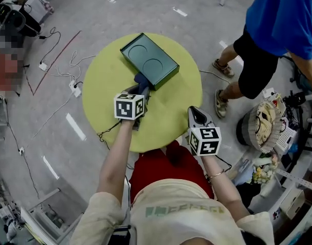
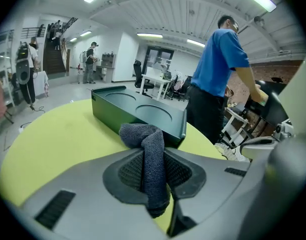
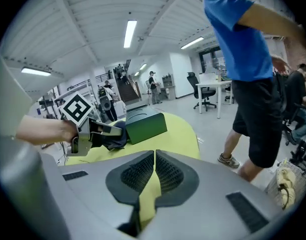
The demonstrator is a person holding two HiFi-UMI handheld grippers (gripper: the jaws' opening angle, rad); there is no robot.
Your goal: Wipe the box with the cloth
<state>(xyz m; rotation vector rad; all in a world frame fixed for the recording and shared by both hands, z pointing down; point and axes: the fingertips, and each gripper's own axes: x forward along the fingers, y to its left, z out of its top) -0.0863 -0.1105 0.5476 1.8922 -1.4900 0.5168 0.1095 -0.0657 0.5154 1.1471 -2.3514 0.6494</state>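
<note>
the left gripper (image 2: 154, 174) has its fingers clamped on a dark grey cloth (image 2: 149, 149), which stands up between the pads and folds forward just past the tips. the dark green box (image 2: 138, 110) lies right ahead of those fingertips on the round yellow-green table (image 2: 53, 144), with the cloth's folded end at its near corner; whether they touch is unclear. the right gripper (image 3: 154, 170) has its fingers pressed together with nothing between them, and the box sits ahead and to their left, well apart. a person in a blue shirt (image 3: 238, 34) stands beyond the table.

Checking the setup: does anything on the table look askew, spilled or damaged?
Nothing stands out. The box lies flat on the table, nothing is spilled, and the left tool grips the cloth by the box.
</note>
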